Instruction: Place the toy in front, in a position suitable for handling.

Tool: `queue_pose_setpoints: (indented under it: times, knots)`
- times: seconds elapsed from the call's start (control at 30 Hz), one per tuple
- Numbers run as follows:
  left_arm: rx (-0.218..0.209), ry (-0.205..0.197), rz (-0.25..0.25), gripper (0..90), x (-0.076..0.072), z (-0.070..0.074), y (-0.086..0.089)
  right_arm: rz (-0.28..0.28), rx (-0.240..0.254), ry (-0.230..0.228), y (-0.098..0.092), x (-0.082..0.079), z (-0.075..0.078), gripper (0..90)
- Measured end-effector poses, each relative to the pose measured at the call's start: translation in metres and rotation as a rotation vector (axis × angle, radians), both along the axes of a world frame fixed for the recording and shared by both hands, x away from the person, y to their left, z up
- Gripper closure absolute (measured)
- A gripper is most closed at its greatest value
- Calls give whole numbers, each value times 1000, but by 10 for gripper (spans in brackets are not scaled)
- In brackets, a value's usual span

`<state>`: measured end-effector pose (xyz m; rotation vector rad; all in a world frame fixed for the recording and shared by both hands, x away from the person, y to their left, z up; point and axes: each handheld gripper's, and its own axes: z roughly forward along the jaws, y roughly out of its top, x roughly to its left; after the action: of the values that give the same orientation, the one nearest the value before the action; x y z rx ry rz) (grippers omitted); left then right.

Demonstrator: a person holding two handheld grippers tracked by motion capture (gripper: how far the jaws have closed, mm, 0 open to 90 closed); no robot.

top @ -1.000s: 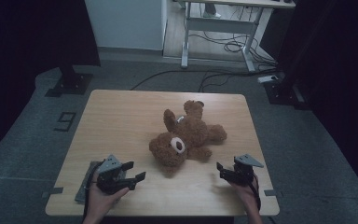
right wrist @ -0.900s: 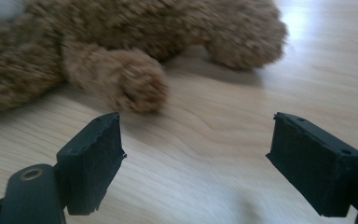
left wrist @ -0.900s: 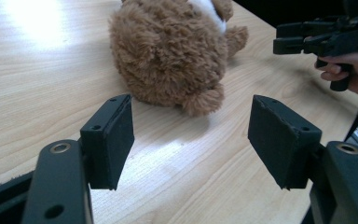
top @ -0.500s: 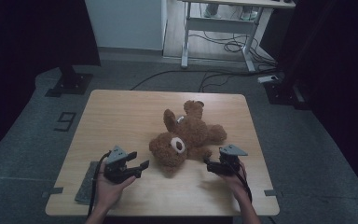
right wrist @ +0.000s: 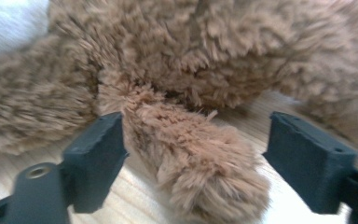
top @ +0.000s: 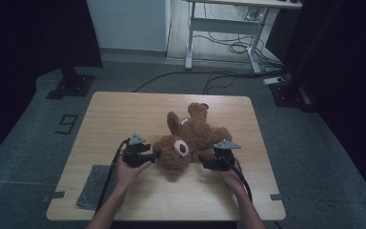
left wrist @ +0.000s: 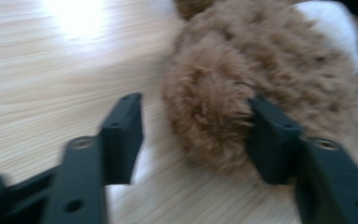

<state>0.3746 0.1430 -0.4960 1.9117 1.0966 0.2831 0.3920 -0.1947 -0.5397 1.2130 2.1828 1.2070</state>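
Note:
A brown teddy bear [top: 193, 136] lies on its back in the middle of the wooden table [top: 124, 114], head toward the person. My left gripper [top: 154, 155] is at the left side of the bear's head. Its jaws have just been closing, and a fluffy ear [left wrist: 205, 107] sits between them; the right pad touches fur while the left pad stands clear. My right gripper [top: 205, 164] is at the bear's other side. Its jaws have also been closing a little and straddle a furry limb [right wrist: 191, 154] with a gap on the right side.
A grey cloth [top: 94, 183] lies at the table's front left corner, behind my left hand. Beyond the table are a dark stand base [top: 71, 86], a white desk frame [top: 219, 28] and cables on the floor.
Both hands have moved inward from the table's front corners to the bear. The left jaws have narrowed around the ear, the right ones around the limb. The bear has not moved.

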Motion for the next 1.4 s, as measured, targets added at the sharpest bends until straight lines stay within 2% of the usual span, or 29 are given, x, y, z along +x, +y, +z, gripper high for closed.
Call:
queue_pose_setpoints:
  times: [0.07,0.1,0.13,0.2,0.27,0.33,0.4,0.5,0.6,0.63,0.67,0.7,0.77,0.93,1.1,1.2,1.3,1.4]
  knots:
    - [-18,-10,-38,653,1,-1,0,29,0,9,2,4,-5,378]
    - [-16,-12,-52,722,2,-1,0,61,-6,19,4,6,-8,439]
    - [-23,-5,-61,759,2,-1,0,68,-15,23,6,7,-10,481]
    - [-25,2,-64,800,2,1,0,71,-9,34,8,8,-9,595]
    - [-26,2,-66,823,3,3,0,83,-11,32,8,7,-7,670]
    - [-34,5,-61,834,4,5,1,93,-1,30,7,6,-5,702]
    - [-36,-1,-49,840,6,8,2,90,25,5,7,4,0,719]
    - [1,-33,-24,845,11,15,0,90,28,-48,10,1,12,727]
    - [-10,-44,-2,851,17,24,1,80,74,-119,17,-3,32,744]
    - [-10,-44,-2,852,17,24,1,80,74,-119,17,-3,32,744]
    - [-23,-48,9,852,19,30,5,65,118,-170,21,-8,48,748]
    - [-28,-48,12,853,19,32,8,64,145,-179,22,-10,53,749]
    - [-27,-49,23,853,19,35,13,81,176,-188,22,-14,58,750]
    - [-19,-32,52,857,23,34,22,152,189,-206,32,-29,68,751]
    - [-16,-12,62,862,32,29,19,197,200,-247,44,-40,80,759]
    - [-6,2,58,864,36,25,13,234,224,-264,49,-47,86,763]
    - [12,18,57,864,38,20,12,268,212,-266,55,-50,85,764]
    - [17,50,69,863,41,13,20,282,197,-218,58,-46,74,764]
